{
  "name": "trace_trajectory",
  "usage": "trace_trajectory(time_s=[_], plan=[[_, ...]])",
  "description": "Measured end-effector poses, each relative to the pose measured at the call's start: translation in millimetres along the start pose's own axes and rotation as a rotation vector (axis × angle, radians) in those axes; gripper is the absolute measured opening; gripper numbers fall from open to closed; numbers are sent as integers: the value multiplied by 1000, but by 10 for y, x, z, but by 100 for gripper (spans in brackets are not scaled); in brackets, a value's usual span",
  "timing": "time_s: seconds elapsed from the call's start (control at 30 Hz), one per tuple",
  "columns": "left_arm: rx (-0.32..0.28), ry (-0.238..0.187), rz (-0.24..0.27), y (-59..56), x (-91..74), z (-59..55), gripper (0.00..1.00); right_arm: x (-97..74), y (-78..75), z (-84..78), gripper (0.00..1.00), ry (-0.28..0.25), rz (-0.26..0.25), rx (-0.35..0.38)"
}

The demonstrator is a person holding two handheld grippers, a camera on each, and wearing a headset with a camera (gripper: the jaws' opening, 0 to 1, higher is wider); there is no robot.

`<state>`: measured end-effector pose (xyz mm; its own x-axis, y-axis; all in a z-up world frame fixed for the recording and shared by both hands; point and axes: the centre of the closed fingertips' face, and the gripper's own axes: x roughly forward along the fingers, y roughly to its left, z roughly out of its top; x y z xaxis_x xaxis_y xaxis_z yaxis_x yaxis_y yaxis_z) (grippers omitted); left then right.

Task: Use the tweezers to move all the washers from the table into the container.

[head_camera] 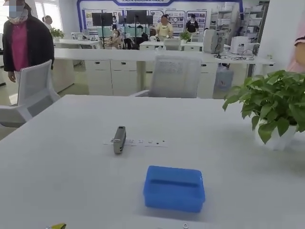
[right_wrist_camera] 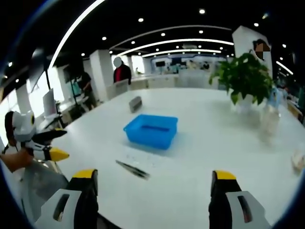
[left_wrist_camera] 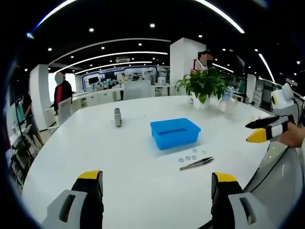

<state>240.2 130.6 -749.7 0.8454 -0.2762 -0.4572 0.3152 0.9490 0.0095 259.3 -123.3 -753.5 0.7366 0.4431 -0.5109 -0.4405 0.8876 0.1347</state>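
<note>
Tweezers [right_wrist_camera: 133, 169] lie at eleven o'clock of the right gripper [right_wrist_camera: 155, 175], likely the nearer, long axis ten-to-four — it and the left gripper [left_wrist_camera: 157, 176] both spread, empty.

Head view forward-down, gripper views low, farther back, sharing container [head_camera: 174, 188]
</note>
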Motion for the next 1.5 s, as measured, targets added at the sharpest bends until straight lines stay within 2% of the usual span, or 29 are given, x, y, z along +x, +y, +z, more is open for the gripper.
trace_trajectory(time_s=[0.13, 0.27, 0.53, 0.63, 0.7, 0.8, 0.97, 1.23, 1.3, 1.5], plan=[[-31, 35, -33, -40, 40, -44, 94, -3, 18, 27, 97, -6, 8, -11], [4, 56, -39, -65, 54, -44, 92, -11, 50, 27, 97, 2, 11, -35], [36, 60, -96, -159, 117, 91, 85, 12, 103, 43, 96, 21, 25, -65], [67, 85, -143, -236, 196, 101, 77, 47, 98, 1, 95, 44, 24, -90], [86, 76, -151, -267, 259, 130, 76, 61, 99, -21, 94, 53, 30, -85], [130, 110, -184, -310, 346, 94, 68, 68, 95, -40, 94, 63, 34, -70], [141, 123, -220, -346, 472, 79, 64, 41, 84, -16, 93, 63, 30, -51], [220, 180, -310, -437, 711, -35, 40, 22, 107, -54, 91, 83, 33, -52], [259, 201, -333, -454, 786, -70, 31, 18, 105, -80, 91, 95, 28, -61], [332, 234, -402, -562, 990, -138, 17, 6, 91, -108, 90, 98, 24, -43]])
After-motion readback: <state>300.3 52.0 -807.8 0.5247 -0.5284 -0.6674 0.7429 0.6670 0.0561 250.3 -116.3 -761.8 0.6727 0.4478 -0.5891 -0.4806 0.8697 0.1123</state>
